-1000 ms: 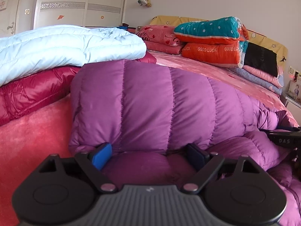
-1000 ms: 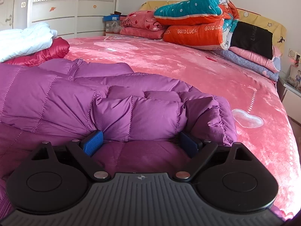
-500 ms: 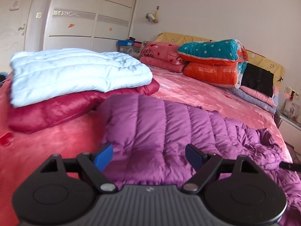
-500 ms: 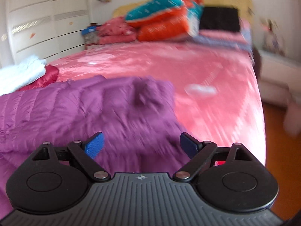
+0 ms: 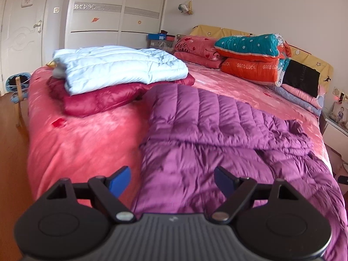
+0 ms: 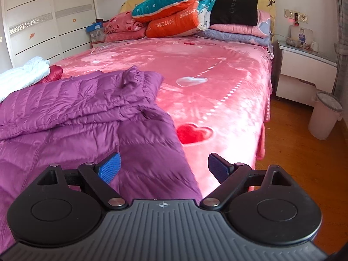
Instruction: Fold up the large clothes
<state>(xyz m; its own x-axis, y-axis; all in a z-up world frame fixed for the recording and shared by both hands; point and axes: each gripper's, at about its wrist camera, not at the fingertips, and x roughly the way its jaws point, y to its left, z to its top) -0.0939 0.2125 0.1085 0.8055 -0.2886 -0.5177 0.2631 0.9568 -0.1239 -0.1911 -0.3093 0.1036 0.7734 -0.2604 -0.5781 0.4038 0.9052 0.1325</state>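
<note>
A purple quilted down jacket point(image 5: 217, 134) lies spread over the near part of the pink bed point(image 5: 82, 143), its upper half folded over the lower. The right wrist view shows the same purple jacket point(image 6: 82, 113) reaching the bed's right side. My left gripper point(image 5: 173, 179) hovers open above the jacket's near left edge, nothing between its blue pads. My right gripper point(image 6: 164, 166) hangs open over the jacket's near right edge, also empty and clear of the fabric.
A folded pale blue jacket point(image 5: 117, 67) rests on a folded dark red jacket point(image 5: 104, 100) at the bed's left. Stacked quilts and pillows point(image 5: 250, 63) fill the head end. A white nightstand point(image 6: 304, 74) and a bin point(image 6: 324, 115) stand on the wooden floor at right.
Both grippers have drawn back and up from the purple jacket, whose folded part now lies flat. A second ago each had jacket fabric bulging between its open pads; the right gripper also swung right.
</note>
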